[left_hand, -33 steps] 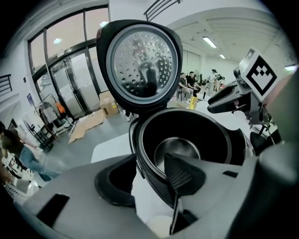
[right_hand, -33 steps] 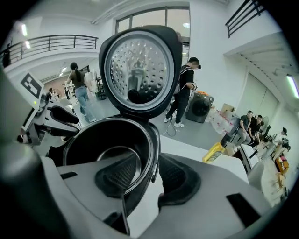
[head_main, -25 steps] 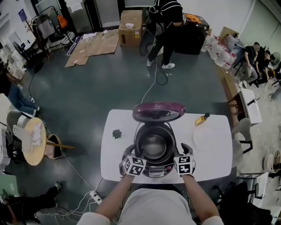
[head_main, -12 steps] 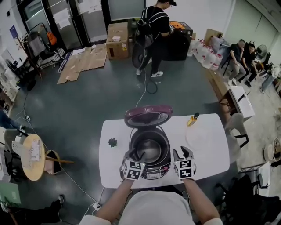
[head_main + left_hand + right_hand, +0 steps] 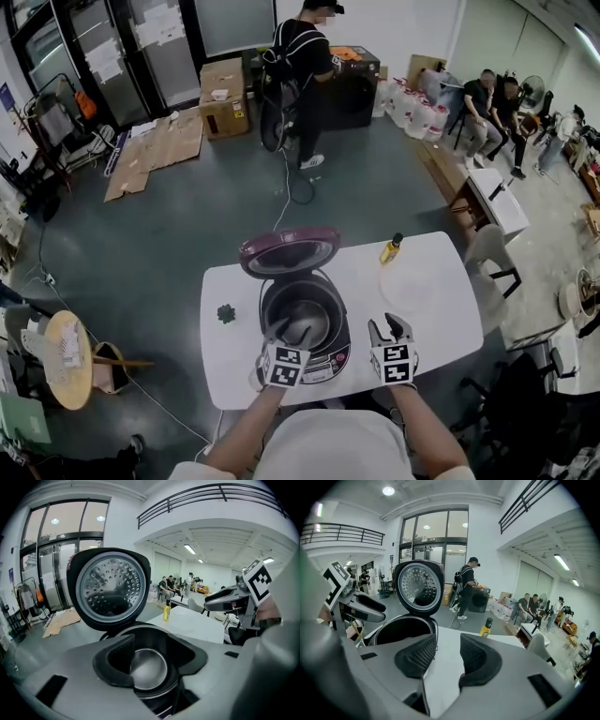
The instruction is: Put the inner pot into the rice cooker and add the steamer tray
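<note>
The purple rice cooker stands on the white table with its lid up. The steel inner pot sits inside it, and I also see that pot between the left jaws. My left gripper hovers over the cooker's front rim; its jaws have just been opening and hold nothing. My right gripper hangs over bare table right of the cooker; it too has been opening, with nothing between the pads. A round white tray lies on the table at the right.
A yellow bottle stands behind the white tray. A small dark object lies left of the cooker. A cable runs from the cooker across the floor. People stand and sit far behind, chairs are right of the table.
Both grippers have lifted and drawn back toward me from the cooker's rim. The inner pot stays in the cooker. My head view has swung, so the table sits lower left.
</note>
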Tool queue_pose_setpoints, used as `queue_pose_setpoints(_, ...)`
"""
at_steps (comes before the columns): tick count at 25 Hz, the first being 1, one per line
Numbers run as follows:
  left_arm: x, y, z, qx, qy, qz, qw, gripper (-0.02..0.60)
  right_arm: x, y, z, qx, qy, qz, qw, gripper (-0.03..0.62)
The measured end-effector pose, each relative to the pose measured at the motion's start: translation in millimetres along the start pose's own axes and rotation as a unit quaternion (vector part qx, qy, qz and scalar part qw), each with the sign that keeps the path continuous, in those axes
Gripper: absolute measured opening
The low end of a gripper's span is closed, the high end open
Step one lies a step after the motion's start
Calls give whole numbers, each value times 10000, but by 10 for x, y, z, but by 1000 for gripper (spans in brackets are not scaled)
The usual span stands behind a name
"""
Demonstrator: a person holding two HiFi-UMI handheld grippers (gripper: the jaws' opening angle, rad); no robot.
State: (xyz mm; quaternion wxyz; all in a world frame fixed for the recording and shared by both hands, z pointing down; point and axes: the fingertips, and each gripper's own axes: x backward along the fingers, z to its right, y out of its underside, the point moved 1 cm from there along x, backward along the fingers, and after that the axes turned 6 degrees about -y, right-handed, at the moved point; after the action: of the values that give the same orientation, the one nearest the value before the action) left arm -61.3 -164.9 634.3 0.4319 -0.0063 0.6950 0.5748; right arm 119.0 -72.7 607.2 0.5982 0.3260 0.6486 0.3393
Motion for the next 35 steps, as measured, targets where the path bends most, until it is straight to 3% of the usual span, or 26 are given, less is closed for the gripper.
queue_pose_setpoints(11, -212, -344, 912, -68, 399, -1, 9992, 229, 145, 184, 655, -137, -30, 57, 9999, 175)
queue_pose_setpoints(22, -733, -864, 1751, -52, 480, -11, 9988, 229, 230, 353, 1510, -138, -238, -48, 9996, 174)
queue_pose_setpoints(35, -1639, -1012, 2490, 75, 417, -307, 9986, 230, 29, 837, 2500, -287, -403, -334, 9982, 173)
